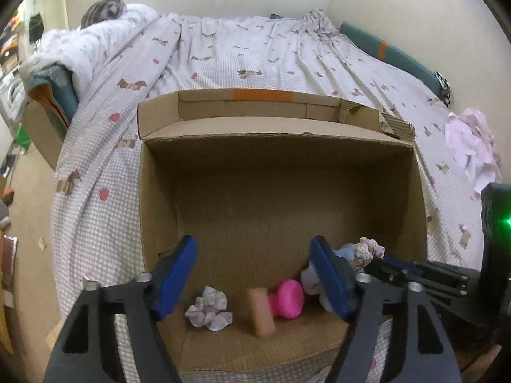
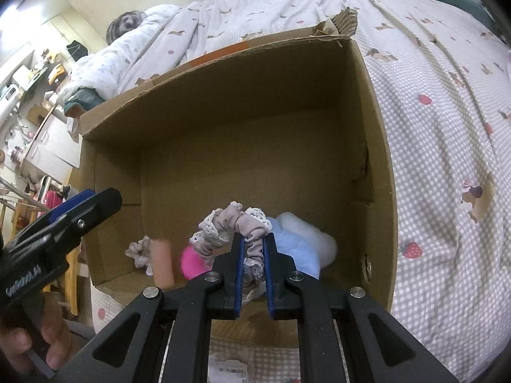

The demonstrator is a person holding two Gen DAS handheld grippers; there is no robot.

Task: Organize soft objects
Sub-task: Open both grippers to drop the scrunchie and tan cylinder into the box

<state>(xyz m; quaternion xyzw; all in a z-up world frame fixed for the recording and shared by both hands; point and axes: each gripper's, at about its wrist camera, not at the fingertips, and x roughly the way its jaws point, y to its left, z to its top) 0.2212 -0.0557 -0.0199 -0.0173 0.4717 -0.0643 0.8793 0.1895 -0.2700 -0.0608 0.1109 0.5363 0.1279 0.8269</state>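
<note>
An open cardboard box (image 1: 271, 135) sits on the bed. On its floor near the front wall lie a pale crumpled scrunchie (image 1: 209, 312), a tan foam block (image 1: 262, 311), a bright pink soft toy (image 1: 287, 298) and a light blue and white plush (image 2: 300, 245). My left gripper (image 1: 254, 249) hangs open above these, with nothing between its blue pads. My right gripper (image 2: 254, 239) is shut on a beige scrunchie with lace trim (image 2: 236, 226), held just over the plush inside the box. In the left wrist view, that scrunchie (image 1: 367, 252) shows at the right gripper's tip.
The box (image 2: 377, 127) rests on a checked bedsheet with dog and strawberry prints (image 1: 249, 51). A pink and white cloth heap (image 1: 472, 146) lies at the right. A rolled duvet (image 1: 80, 44) lies far left. A person's hand (image 2: 38, 341) grips the left tool.
</note>
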